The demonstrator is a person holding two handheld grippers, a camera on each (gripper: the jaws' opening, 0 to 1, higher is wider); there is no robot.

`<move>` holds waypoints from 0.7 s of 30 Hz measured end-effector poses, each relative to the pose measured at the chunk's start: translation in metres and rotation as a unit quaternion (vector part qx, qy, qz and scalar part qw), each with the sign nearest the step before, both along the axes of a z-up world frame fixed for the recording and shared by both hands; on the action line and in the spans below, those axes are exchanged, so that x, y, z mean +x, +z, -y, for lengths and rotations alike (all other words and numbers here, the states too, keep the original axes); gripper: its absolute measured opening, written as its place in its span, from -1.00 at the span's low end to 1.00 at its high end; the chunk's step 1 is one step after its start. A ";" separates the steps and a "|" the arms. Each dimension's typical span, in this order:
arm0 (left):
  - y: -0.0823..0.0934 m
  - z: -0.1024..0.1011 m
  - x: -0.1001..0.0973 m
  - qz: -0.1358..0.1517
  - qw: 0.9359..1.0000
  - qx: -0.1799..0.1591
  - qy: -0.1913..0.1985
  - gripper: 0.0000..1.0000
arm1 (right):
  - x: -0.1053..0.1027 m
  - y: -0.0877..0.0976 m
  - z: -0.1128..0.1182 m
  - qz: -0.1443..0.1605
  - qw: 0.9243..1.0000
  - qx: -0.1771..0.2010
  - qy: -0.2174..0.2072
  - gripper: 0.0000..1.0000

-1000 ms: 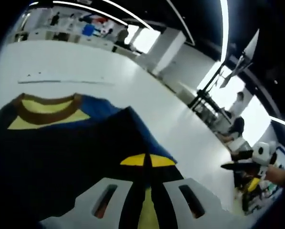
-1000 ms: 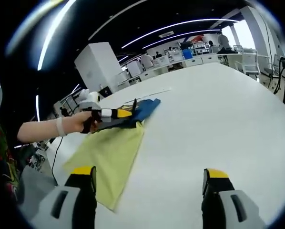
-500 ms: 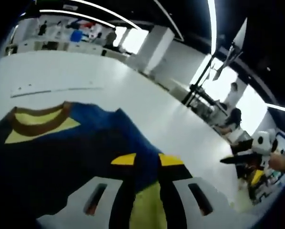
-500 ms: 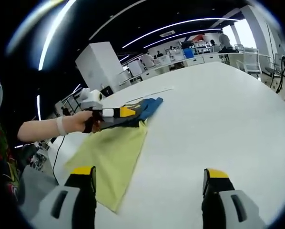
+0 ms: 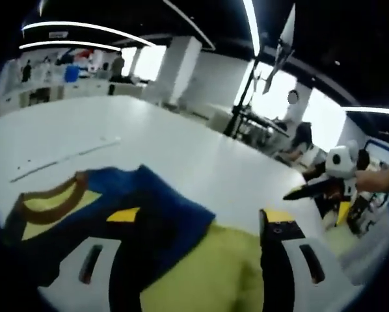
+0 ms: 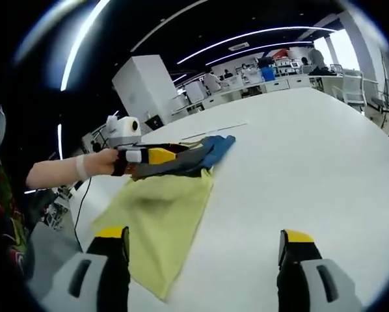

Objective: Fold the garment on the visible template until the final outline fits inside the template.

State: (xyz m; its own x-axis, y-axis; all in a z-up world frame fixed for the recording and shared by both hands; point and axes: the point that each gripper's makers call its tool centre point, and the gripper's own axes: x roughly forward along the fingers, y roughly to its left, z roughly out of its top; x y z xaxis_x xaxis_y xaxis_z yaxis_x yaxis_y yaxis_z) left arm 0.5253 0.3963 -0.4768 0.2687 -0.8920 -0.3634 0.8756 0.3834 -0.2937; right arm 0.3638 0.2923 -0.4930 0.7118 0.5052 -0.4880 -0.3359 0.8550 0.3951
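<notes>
In the left gripper view, the folded dark navy and blue garment with a brown and yellow collar (image 5: 110,208) lies at the left and centre on the broad white table (image 5: 181,156), its collar end at the far left and its blue folded edge toward the middle. Below it and to the right spreads the yellow-green cloth template (image 5: 207,273), with the garment's near edge lying over it. The left gripper (image 5: 194,224) rises from the bottom with its yellow-tipped jaws spread wide apart: one jaw sits against the dark cloth at the left, the other stands over the table edge at the right, and nothing is pinched between them. At the far right of this view a hand holds the right gripper (image 5: 315,188) above the floor beyond the table. In the right gripper view, a person's forearm and hand (image 6: 100,162) reach in from the left, holding the left gripper at the near end of the garment (image 6: 194,156), which sits at the far end of the yellow-green template (image 6: 159,224); the template stretches toward the camera on the white table (image 6: 298,162). At the bottom the right gripper (image 6: 204,242) shows its two jaws spread wide, with bare table between them and nothing held.
</notes>
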 end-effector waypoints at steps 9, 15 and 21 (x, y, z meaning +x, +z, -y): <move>0.002 -0.014 -0.005 0.000 1.000 0.003 0.001 0.41 | 0.005 0.004 -0.002 0.006 1.000 -0.006 0.005 0.91; 0.013 -0.036 -0.016 0.011 1.000 0.001 0.001 0.43 | 0.004 0.007 -0.004 0.006 1.000 -0.008 0.008 0.90; 0.023 -0.063 -0.031 0.018 1.000 -0.001 0.016 0.41 | 0.004 0.012 -0.011 0.011 1.000 -0.010 0.013 0.89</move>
